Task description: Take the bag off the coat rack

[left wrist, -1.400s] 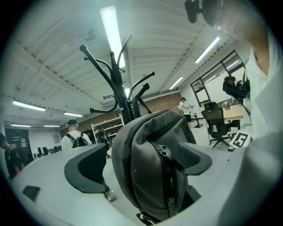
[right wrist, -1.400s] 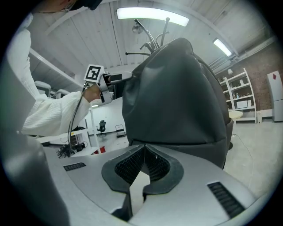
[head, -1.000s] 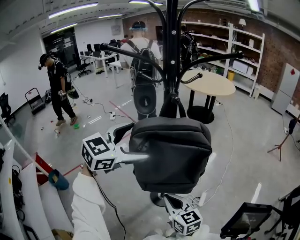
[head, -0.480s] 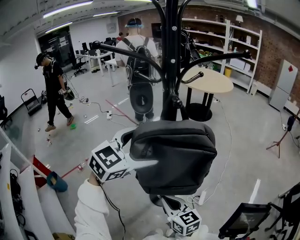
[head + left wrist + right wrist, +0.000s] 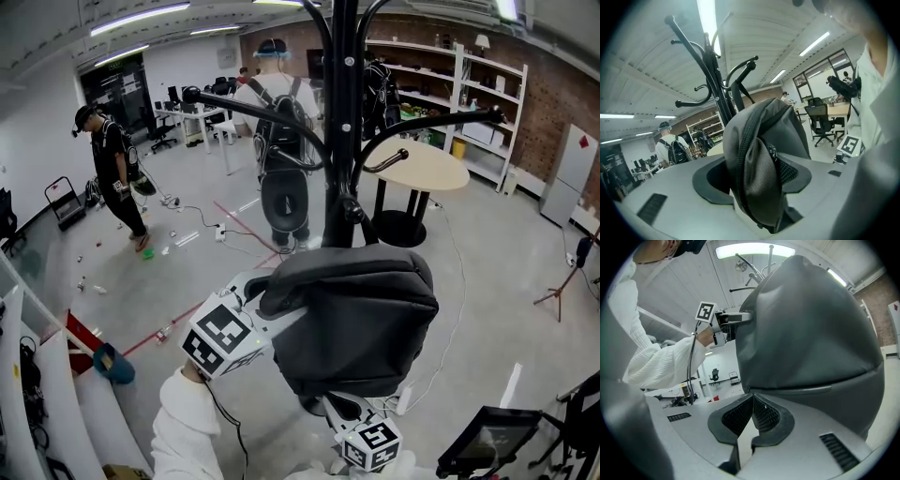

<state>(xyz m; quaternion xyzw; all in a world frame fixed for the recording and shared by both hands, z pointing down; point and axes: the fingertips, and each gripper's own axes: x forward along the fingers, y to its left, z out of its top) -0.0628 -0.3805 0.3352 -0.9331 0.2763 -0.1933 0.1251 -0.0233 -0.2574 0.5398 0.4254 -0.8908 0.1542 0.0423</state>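
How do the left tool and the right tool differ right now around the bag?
Grip: the left tool has just been closing its jaws and pinches the bag by its side fabric; the right tool has its jaws together with nothing between them.
Position: left tool at the bag's left side, right tool beneath it.
Shared: both point at the bag, which hangs on the coat rack.

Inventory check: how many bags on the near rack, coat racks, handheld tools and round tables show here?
Bag: 1
Coat rack: 1
Tools: 2
Round table: 1
Total: 5
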